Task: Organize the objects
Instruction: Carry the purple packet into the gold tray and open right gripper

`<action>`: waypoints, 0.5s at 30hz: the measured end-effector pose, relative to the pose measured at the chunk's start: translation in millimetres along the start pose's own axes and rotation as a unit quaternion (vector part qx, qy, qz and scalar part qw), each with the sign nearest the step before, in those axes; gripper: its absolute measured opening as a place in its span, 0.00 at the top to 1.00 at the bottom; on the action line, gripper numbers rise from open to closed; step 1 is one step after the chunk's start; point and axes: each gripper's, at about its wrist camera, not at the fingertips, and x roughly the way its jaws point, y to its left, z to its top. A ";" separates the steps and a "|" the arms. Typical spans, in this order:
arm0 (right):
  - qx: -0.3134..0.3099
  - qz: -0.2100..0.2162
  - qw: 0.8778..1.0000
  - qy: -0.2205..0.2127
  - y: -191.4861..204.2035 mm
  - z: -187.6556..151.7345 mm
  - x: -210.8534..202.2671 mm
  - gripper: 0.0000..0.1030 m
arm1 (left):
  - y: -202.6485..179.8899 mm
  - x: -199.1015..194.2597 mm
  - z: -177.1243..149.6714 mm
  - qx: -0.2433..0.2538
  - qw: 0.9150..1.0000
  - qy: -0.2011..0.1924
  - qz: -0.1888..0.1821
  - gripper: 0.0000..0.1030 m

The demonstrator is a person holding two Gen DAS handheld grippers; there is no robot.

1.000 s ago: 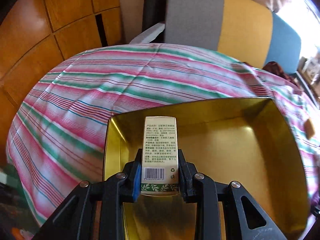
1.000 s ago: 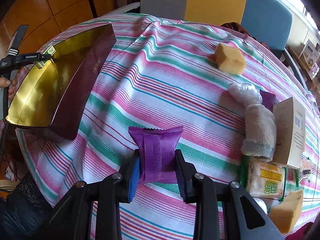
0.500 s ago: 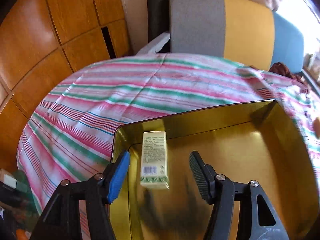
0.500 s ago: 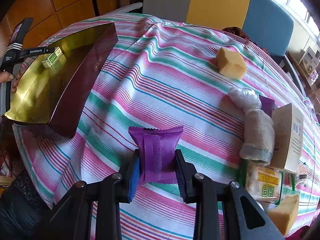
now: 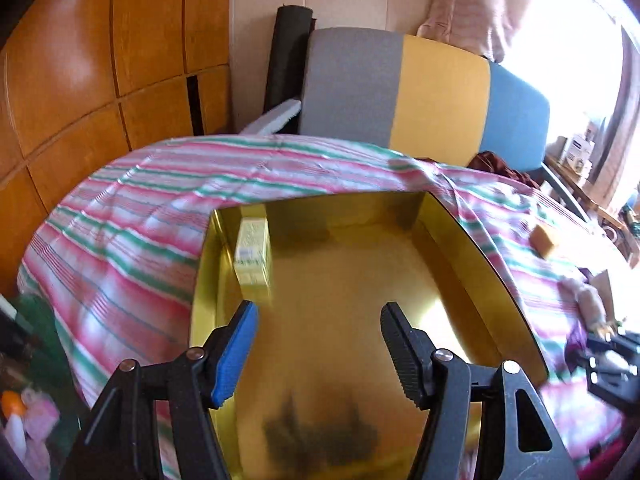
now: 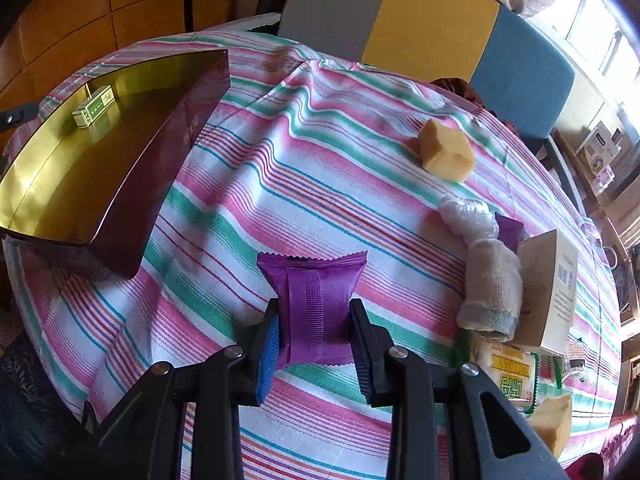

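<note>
My left gripper [image 5: 318,344] is open and empty above the gold-lined box [image 5: 472,240]. A small yellow-green carton [image 5: 253,254] lies inside the box by its far left corner; it also shows in the right wrist view [image 6: 95,110], where the box [image 6: 136,200] has a dark maroon outside. My right gripper [image 6: 314,350] is shut on a purple snack packet [image 6: 314,300] and holds it above the striped tablecloth [image 6: 320,168], to the right of the box.
On the right lie a yellow sponge block [image 6: 446,154], a clear plastic wad [image 6: 466,216], a rolled grey sock [image 6: 494,292], a beige carton [image 6: 554,292] and a yellow-green packet [image 6: 508,376]. A grey, yellow and blue chair [image 5: 420,92] stands behind the table.
My left gripper opened and let go of the small carton, which now lies in the box. The gripper has pulled back and up. My right gripper still holds the purple packet.
</note>
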 end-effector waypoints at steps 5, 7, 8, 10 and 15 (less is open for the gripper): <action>0.030 -0.019 0.998 -0.045 13.6 19.8 -28.8 0.69 | -7.1 -12.6 -19.4 0.020 1.000 -0.002 0.006 0.37; 0.031 -0.014 0.997 -0.064 28.8 32.7 -41.6 0.69 | -5.3 -15.6 -22.4 0.020 1.000 -0.004 0.007 0.37; 0.027 -0.010 0.997 -0.074 38.2 38.8 -47.6 0.69 | -3.1 -17.2 -22.9 0.018 1.000 -0.005 0.006 0.37; 0.015 -0.003 0.995 -0.094 60.4 51.1 -56.8 0.69 | 2.5 -21.3 -24.0 0.014 1.000 -0.009 0.010 0.37; -0.030 0.019 0.991 -0.126 124.9 76.0 -70.1 0.69 | 25.3 -34.1 -27.7 -0.007 1.000 -0.018 0.017 0.37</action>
